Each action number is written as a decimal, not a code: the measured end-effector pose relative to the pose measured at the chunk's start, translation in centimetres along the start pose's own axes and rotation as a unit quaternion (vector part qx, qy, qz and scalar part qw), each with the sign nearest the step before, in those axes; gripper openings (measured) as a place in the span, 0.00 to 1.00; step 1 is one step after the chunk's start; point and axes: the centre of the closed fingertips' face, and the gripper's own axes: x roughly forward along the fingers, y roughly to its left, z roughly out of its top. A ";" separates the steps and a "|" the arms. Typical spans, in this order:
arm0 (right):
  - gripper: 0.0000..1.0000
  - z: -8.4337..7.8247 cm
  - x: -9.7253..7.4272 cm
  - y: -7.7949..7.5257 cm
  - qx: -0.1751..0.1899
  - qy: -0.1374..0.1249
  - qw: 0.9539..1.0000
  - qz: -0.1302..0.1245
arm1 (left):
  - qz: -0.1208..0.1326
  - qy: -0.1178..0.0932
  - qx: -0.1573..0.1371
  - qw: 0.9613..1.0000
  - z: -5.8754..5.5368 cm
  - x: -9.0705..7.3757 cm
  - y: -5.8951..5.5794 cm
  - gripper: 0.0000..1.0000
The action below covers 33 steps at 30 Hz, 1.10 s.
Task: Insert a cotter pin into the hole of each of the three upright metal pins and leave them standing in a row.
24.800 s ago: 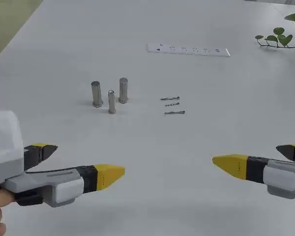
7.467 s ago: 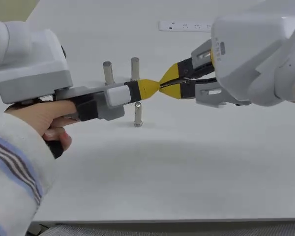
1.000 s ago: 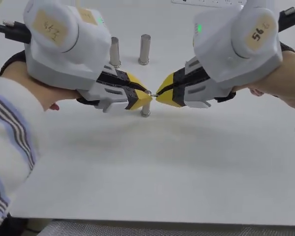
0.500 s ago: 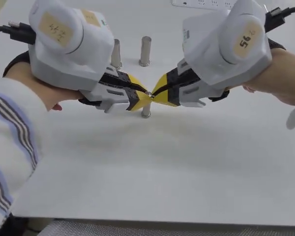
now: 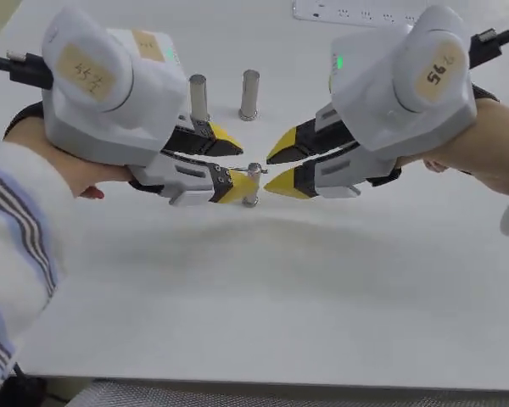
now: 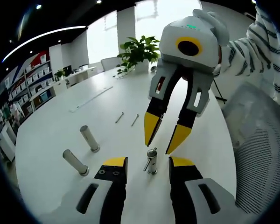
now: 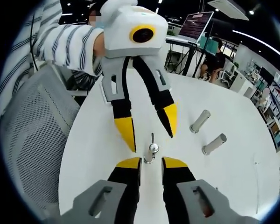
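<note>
A short upright metal pin (image 5: 251, 188) stands between my two grippers, with a cotter pin (image 5: 243, 170) through its top. My left gripper (image 5: 240, 164) is open, one jaw on each side of the pin's head. My right gripper (image 5: 270, 174) faces it tip to tip, also open. In the left gripper view the metal pin (image 6: 151, 162) stands just ahead of my left gripper (image 6: 148, 163), with the right gripper (image 6: 161, 142) above it. In the right gripper view the metal pin (image 7: 150, 153) carries the cotter pin (image 7: 152, 139) in front of my right gripper (image 7: 150, 164). Two taller metal pins (image 5: 198, 95) (image 5: 250, 93) stand behind.
A white power strip (image 5: 356, 15) lies at the far edge of the white table (image 5: 263, 288). Two loose cotter pins (image 6: 119, 117) (image 6: 135, 120) lie on the table beyond the pins. A potted plant (image 6: 140, 49) stands far off. A mesh chair (image 7: 35, 140) is at the table's edge.
Both grippers, which were shut tip to tip over the short metal pin, have opened. The cotter pin now stays in the pin's top, held by neither.
</note>
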 end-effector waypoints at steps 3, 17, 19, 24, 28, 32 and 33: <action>0.13 -0.2 0.2 0.2 0.024 -0.011 1.000 -0.004 | -0.014 -0.022 -0.041 0.999 0.3 -0.6 -0.6 0.48; 0.14 -0.9 1.5 0.8 0.080 -0.049 0.995 -0.016 | 0.012 -0.070 -0.099 0.993 -1.4 -2.7 -1.1 0.86; 0.13 -0.9 1.8 0.6 0.090 -0.060 0.994 -0.021 | 0.019 -0.069 -0.106 0.992 -1.7 -2.7 -1.0 0.92; 0.12 -0.1 2.2 0.3 0.128 -0.110 0.985 -0.033 | 0.063 -0.081 -0.107 0.989 -1.9 -3.4 0.0 0.99; 0.12 -0.1 2.3 0.2 0.143 -0.129 0.981 -0.038 | 0.059 -0.091 -0.124 0.986 -1.9 -3.7 -0.1 0.99; 0.09 -0.4 2.9 0.3 0.156 -0.131 0.978 -0.036 | 0.060 -0.079 -0.131 0.986 -2.4 -3.8 -0.2 0.99; 0.07 -0.4 3.0 0.4 0.166 -0.135 0.976 -0.033 | 0.063 -0.077 -0.129 0.987 -2.6 -3.8 -0.2 0.99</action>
